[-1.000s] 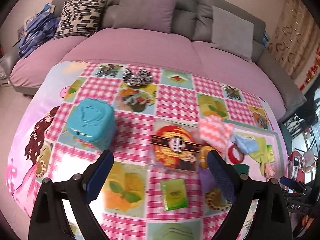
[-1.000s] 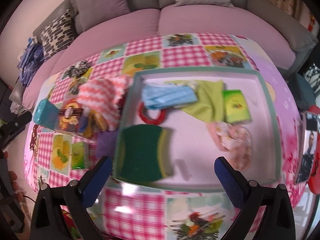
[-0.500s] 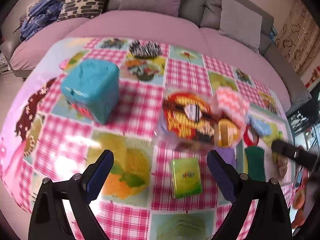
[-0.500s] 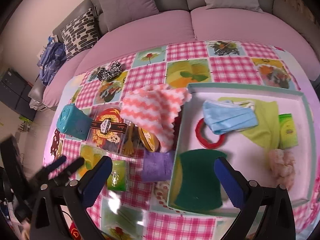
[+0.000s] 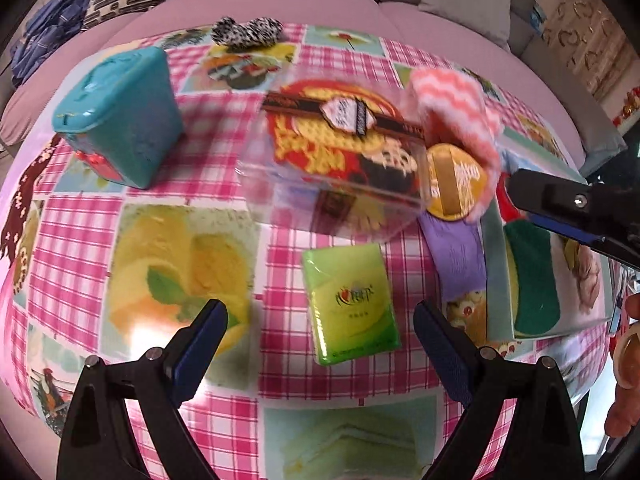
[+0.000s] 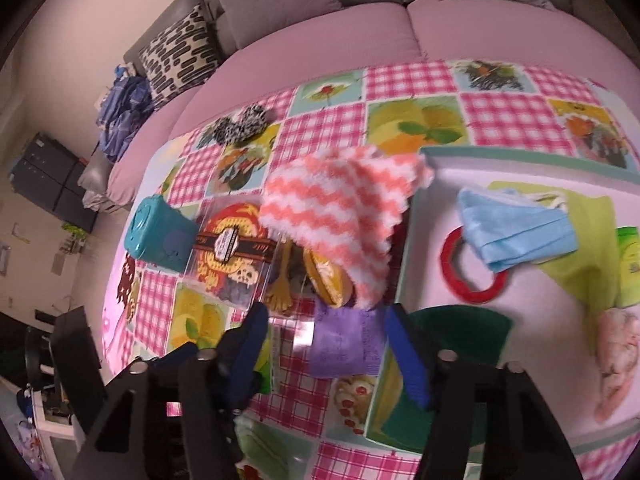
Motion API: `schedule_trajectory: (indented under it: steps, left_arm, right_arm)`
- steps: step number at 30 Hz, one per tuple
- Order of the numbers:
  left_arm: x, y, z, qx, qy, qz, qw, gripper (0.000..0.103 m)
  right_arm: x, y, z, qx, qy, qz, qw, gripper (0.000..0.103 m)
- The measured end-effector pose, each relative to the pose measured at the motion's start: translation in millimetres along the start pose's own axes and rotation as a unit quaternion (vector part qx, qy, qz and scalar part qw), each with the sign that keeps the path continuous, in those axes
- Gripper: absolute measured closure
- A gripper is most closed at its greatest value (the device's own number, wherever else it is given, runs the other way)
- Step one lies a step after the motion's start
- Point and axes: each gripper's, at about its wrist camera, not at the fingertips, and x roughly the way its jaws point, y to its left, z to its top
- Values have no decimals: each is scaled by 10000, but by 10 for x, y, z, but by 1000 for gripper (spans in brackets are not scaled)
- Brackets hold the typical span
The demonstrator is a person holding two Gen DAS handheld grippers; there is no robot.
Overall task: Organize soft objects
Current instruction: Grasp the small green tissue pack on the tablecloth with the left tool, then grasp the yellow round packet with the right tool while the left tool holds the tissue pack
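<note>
While the right gripper (image 6: 326,354) closes around the purple cloth (image 6: 346,340) (apparently not yet pinched), the cloth lies just left of the tray (image 6: 404,248). Being limp and light, it should be gripped at a bunched edge. The left gripper (image 5: 320,344) hangs released above the green tissue pack (image 5: 350,310).

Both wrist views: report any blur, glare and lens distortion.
Left wrist view: the clear box and striped cloth are motion-smeared, glare washes the tablecloth near the left finger. Right wrist view: sharper at centre, the left gripper blurred; fisheye bends the tray rim and sofa in both.
</note>
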Motion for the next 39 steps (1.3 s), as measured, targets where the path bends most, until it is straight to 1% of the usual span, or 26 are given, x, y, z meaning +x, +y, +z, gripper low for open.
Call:
schedule_trajectory:
  steps: [1,4,5,6,9,10,14,15,16,17,20,23,26,28,34,39]
  left_arm:
    - [22,-11,-3,-7,34,-12,10000,9]
    - [88,-13,-2,-75,97,-35,9999,9]
    - [105,-9,-4,-94,109,-21,9999,9]
    - [122,-9,-6,-105,121,-5,9999,9]
    - [174,-3,-21,-142,181,12,9997,10]
    - [180,12,-25,-159,183,-11,9997,12]
    - [182,59,5,-142,125,-27,9998,26]
    - [177,62,9,-137,117,-46,9998,29]
    - [170,65,10,-131,98,-74,9998,35]
    - [160,57,15,-131,84,-80,9998,41]
    - [130,68,53,-184,37,-157,9997,52]
    - [83,158,83,-290,-20,-124,9995,53]
    - [67,253,116,-453,-24,-188,9988,53]
    - [63,304,121,-523,-32,-209,9984,53]
    - [37,445,110,-628,-57,-236,9977,53]
    - [35,455,95,-652,-65,-260,9975,53]
  right_arm:
    - [36,7,-11,-40,43,31,10000,48]
    - [130,19,-30,-101,144,86,9998,53]
    - [153,23,-32,-112,160,120,9997,58]
    - [175,26,-34,-132,170,153,9997,59]
    - [230,40,-10,-203,160,113,9996,60]
    - [243,46,3,-243,138,84,9996,60]
    - [271,41,45,-291,114,61,9995,60]
    - [278,45,56,-313,103,49,9994,62]
    - [286,56,68,-361,95,23,9993,66]
    - [290,69,77,-403,75,-11,9992,66]
    - [297,112,100,-529,34,-22,9986,66]
    - [328,152,111,-686,66,-63,9976,66]
    - [379,160,130,-733,116,-56,9972,66]
    - [408,152,149,-774,124,-151,9968,66]
    - [454,115,189,-785,165,-240,9965,66]
    - [531,78,220,-689,224,-254,9970,66]
